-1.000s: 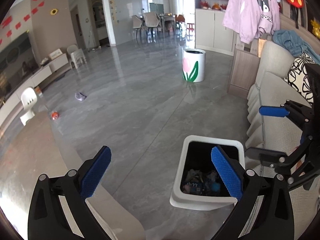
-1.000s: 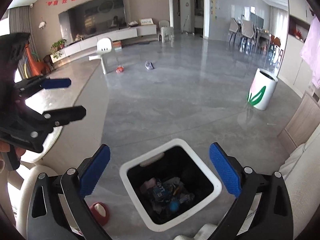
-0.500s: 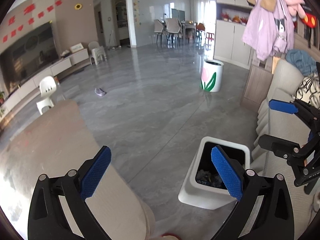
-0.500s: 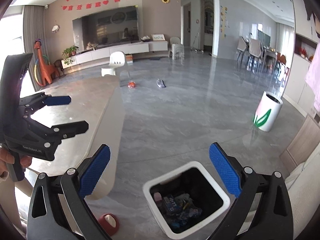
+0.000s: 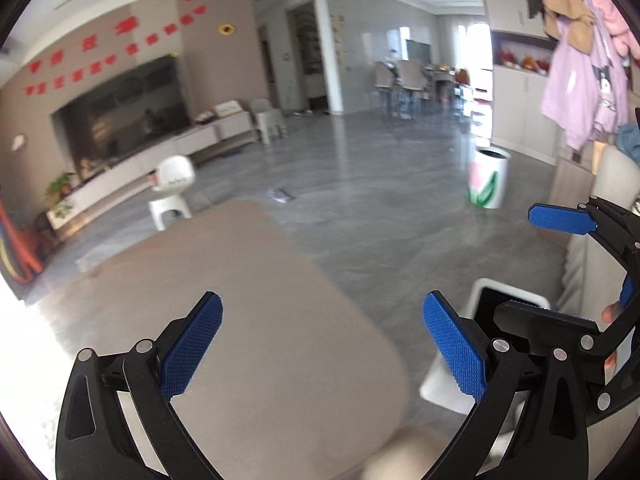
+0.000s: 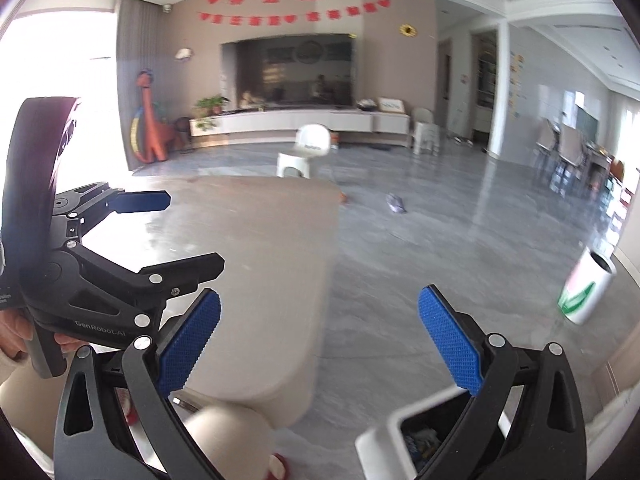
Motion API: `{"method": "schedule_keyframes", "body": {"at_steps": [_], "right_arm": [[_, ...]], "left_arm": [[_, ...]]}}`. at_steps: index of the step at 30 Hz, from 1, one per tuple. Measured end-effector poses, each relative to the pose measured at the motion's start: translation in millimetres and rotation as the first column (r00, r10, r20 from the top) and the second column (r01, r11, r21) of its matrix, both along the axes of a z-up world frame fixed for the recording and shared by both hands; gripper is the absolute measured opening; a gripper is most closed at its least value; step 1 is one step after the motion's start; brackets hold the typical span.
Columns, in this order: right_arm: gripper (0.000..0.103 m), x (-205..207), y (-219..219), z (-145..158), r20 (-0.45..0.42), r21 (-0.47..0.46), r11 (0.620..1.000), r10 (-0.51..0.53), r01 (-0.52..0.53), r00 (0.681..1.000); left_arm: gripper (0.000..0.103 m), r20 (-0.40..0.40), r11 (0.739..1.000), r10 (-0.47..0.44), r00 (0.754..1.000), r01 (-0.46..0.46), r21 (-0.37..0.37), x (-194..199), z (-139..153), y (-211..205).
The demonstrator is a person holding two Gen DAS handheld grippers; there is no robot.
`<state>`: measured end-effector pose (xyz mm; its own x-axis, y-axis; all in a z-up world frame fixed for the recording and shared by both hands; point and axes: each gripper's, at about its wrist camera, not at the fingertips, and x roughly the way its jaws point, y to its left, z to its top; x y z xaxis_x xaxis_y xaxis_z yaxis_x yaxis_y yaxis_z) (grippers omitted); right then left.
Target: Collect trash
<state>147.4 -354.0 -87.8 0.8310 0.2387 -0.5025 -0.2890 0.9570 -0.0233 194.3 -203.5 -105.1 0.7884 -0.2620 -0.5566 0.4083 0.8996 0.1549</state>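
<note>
While the left gripper (image 5: pixel 322 354) hangs spread and empty over the beige table (image 5: pixel 248 300), its camera shows the white trash bin (image 5: pixel 478 300) low to its right, partly behind the right gripper (image 5: pixel 560 264), and a small purple scrap (image 5: pixel 281 195) on the floor far ahead. From the right wrist, the right gripper (image 6: pixel 318 344) is likewise spread with nothing between its pads; the bin (image 6: pixel 384 436) sits just below its right finger, the scrap (image 6: pixel 396 204) far ahead. Both views are blurred, so a hasty reach could clip the table edge or knock the bin.
</note>
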Motion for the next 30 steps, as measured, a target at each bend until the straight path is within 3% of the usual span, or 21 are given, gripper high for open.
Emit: {"method": "schedule_keyframes", "body": {"at_steps": [12,19,30], "right_arm": [[0.099,20,99,8,-0.001,0.007,0.983,0.185,-0.185,0.983],[0.099,22,145,14,0.022,-0.003,0.973,0.23,-0.23,0.973],[0.099,23,211,17,0.022,-0.009,0.95,0.312,-0.312,0.95]], "left_arm": [[0.098,0.008,0.989,0.147,0.989,-0.147,-0.023,-7,13,110],[0.098,0.019,0.968,0.25,0.968,-0.25,-0.018,-12,12,150],[0.098,0.023,0.943,0.332,0.943,-0.332,-0.021,-20,14,215]]}}
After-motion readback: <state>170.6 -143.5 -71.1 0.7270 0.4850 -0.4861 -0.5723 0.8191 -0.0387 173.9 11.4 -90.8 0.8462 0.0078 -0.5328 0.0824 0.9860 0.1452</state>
